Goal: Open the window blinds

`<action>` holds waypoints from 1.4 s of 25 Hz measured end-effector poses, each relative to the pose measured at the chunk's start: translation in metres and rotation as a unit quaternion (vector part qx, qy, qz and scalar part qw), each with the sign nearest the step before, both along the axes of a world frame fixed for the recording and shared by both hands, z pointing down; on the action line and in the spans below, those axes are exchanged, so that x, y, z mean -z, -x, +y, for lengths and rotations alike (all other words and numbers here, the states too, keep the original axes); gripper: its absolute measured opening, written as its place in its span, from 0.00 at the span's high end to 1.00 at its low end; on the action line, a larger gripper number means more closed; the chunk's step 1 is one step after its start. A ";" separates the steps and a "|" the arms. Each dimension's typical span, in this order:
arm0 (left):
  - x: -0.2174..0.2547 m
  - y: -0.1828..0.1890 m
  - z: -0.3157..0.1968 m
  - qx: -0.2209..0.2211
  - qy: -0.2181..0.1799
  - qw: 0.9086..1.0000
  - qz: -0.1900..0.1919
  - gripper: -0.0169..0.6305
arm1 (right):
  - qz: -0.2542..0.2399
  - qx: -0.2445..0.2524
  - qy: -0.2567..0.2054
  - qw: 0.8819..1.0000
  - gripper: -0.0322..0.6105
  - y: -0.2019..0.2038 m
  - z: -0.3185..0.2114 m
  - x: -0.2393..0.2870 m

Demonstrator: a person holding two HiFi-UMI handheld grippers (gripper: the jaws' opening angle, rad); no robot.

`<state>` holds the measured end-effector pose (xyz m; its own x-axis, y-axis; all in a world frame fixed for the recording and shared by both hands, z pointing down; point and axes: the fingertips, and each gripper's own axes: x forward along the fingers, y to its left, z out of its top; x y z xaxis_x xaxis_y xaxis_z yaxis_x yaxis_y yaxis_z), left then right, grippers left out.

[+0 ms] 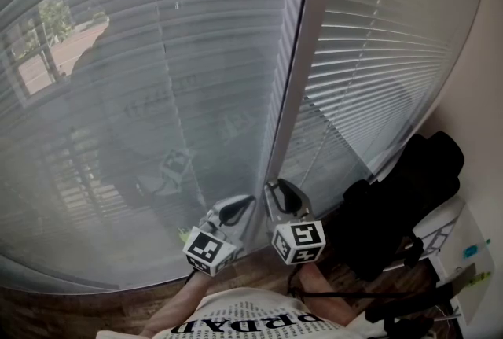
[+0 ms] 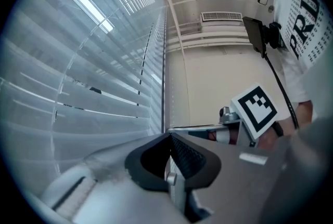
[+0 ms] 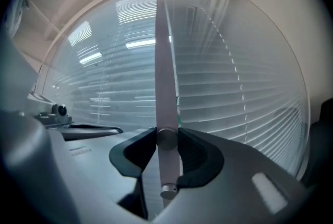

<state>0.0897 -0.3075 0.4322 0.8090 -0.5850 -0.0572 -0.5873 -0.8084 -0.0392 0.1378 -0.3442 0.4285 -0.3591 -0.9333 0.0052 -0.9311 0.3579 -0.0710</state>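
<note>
Closed grey slatted blinds [image 1: 157, 93] cover the window, with a second panel [image 1: 377, 38] to the right. A pale vertical rod [image 1: 295, 86] hangs between the two panels. In the right gripper view this rod [image 3: 164, 62] runs straight down into my right gripper [image 3: 166, 137], whose black pads press on it from both sides. The right gripper [image 1: 275, 192] sits at the rod's lower end. My left gripper [image 1: 240, 208] is just to its left, near the blind. Its jaws [image 2: 169, 135] meet with nothing between them.
A black bag or chair [image 1: 401, 211] stands on the floor at the right, with a white box [image 1: 464, 251] beside it. Wood flooring [image 1: 47, 314] runs below the blinds. The right wall [image 1: 479, 93] is close. Trees and a building show through the left slats.
</note>
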 end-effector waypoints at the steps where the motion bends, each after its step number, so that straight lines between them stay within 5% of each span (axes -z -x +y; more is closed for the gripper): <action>1: -0.001 -0.001 0.000 -0.001 -0.001 1.000 0.000 0.99 | 0.025 0.002 -0.009 1.000 0.74 0.001 0.001 0.002; 5: -0.001 -0.003 0.002 -0.004 -0.007 1.000 -0.002 0.99 | 0.130 0.010 -0.048 0.990 0.73 0.006 0.007 0.013; 14: 0.005 -0.005 0.002 0.000 0.008 1.000 0.005 0.99 | 0.320 0.023 -0.072 0.945 0.72 0.014 0.007 -0.004; 24: 0.003 -0.004 -0.002 0.004 0.009 1.000 0.003 0.99 | 0.330 0.010 -0.087 0.940 0.74 0.014 0.003 -0.005; 35: -0.004 -0.003 -0.002 0.002 0.006 1.000 -0.002 0.99 | 0.232 0.007 -0.057 0.971 0.74 0.010 0.002 -0.003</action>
